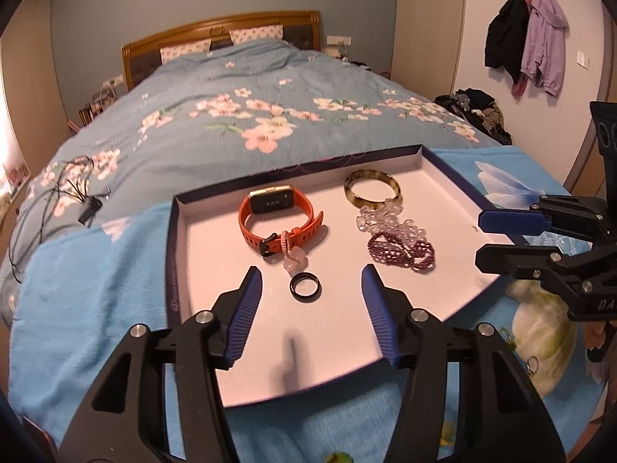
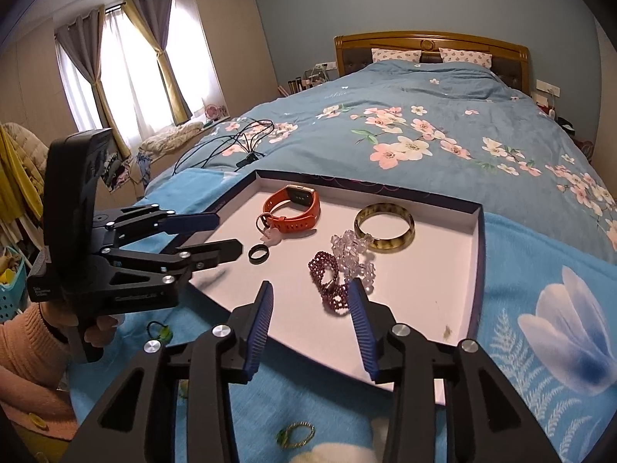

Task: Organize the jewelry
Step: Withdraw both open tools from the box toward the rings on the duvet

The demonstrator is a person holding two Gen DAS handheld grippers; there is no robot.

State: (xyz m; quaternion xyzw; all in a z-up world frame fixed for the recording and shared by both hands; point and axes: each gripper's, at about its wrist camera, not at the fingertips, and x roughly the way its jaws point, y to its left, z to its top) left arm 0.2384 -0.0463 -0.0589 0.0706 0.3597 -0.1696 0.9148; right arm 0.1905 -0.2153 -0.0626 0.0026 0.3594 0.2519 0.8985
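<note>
A shallow white tray with a dark blue rim [image 1: 170, 254] [image 2: 480, 270] lies on the blue blanket. In it are an orange watch [image 1: 277, 220] [image 2: 293, 212], a pink charm [image 1: 293, 262], a black ring [image 1: 305, 286] [image 2: 257, 253], a mottled bangle [image 1: 372, 191] [image 2: 385, 231], a clear crystal bracelet [image 1: 385, 222] [image 2: 351, 250] and a purple bead bracelet [image 1: 401, 252] [image 2: 326, 270]. My left gripper [image 1: 312, 270] [image 2: 227, 233] hangs open just short of the black ring, holding nothing. A small blurred dark thing [image 1: 289, 362] shows on the tray floor under it. My right gripper [image 2: 310, 284] [image 1: 481, 239] is open and empty, just short of the purple beads.
Loose pieces lie on the blanket in front of the tray: a gold ring [image 2: 297, 434] and a small green piece [image 2: 160, 332]. Black cables [image 1: 65, 193] lie on the flowered bedspread beyond the tray's left corner. A person's hand in a pink sleeve [image 2: 23, 347] holds the left gripper.
</note>
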